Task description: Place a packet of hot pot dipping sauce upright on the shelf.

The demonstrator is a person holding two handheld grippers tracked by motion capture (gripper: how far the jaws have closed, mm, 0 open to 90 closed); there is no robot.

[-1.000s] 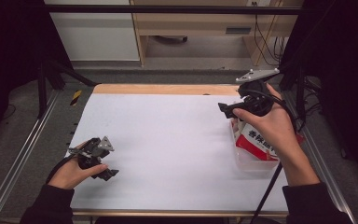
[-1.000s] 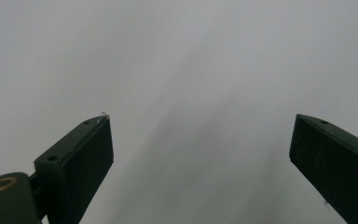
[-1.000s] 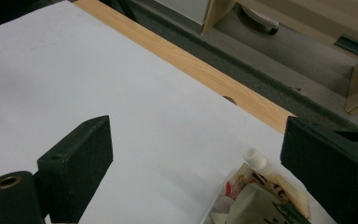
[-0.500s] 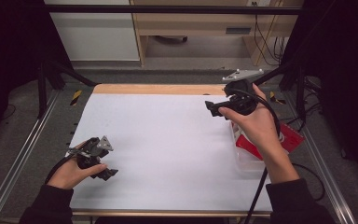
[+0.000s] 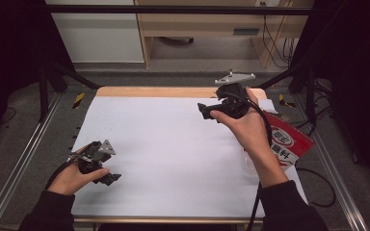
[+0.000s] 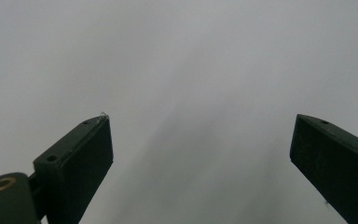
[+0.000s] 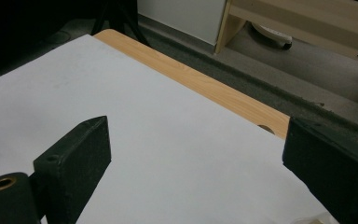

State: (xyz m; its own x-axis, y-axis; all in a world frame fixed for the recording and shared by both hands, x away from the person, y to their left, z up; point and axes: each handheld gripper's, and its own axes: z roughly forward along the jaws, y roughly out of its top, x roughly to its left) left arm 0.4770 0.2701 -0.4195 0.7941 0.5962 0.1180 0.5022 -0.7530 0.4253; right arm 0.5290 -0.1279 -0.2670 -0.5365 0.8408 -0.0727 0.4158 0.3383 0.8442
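Observation:
My left gripper point(image 5: 107, 166) rests low over the near left of the white table sheet point(image 5: 164, 144), held in a hand. In the left gripper view the left gripper point(image 6: 200, 120) stands open over bare white surface. My right gripper point(image 5: 204, 111) is held above the far right part of the sheet, its jaws pointing left. Seen in its own view, the right gripper point(image 7: 198, 122) is open with nothing between its jaws, above the sheet near the wooden table edge point(image 7: 223, 91). A red and white bag point(image 5: 289, 142) lies at the table's right edge, partly behind the right forearm.
Metal rails point(image 5: 24, 159) run along both sides of the table. Beyond the far edge are grey floor, a white cabinet point(image 5: 96, 33) and a wooden shelf unit point(image 5: 212, 24) with cables. A yellow-black item point(image 5: 78, 99) lies on the floor at far left.
The right hand has lifted its gripper off the bag area and carried it left and toward the far edge. The left gripper has stayed put.

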